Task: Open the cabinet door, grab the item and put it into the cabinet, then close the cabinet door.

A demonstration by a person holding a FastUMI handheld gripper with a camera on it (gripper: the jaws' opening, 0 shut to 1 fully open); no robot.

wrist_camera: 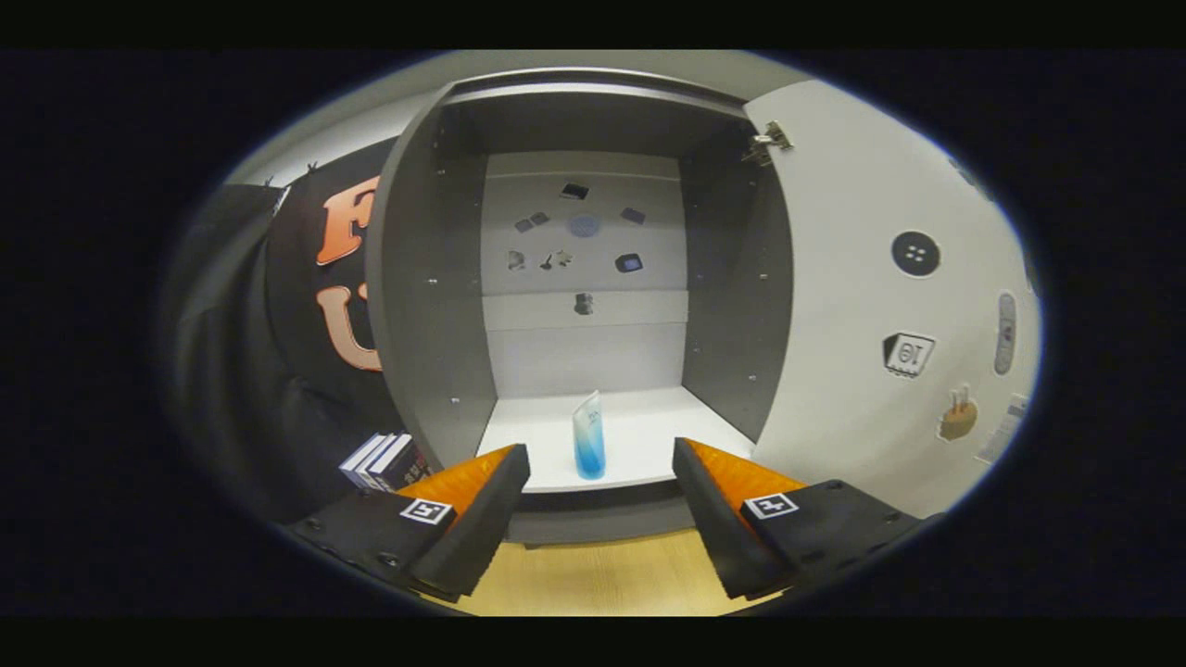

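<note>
The grey cabinet (426,306) stands open ahead, its door (862,306) swung wide to the right with a hinge at its top corner. A blue-and-clear tube (589,435) stands upright on the cabinet's white floor (649,435), near its front edge. My gripper (600,456) is open, its two fingers spread wide on either side of the tube and a little in front of it. Nothing is between the fingers; the tube is apart from both.
Small stickers dot the cabinet's back wall (584,241) and the inside of the door. A few books (382,460) stand beside the cabinet's left side. A light wooden tabletop (602,574) lies below the fingers, in front of the cabinet.
</note>
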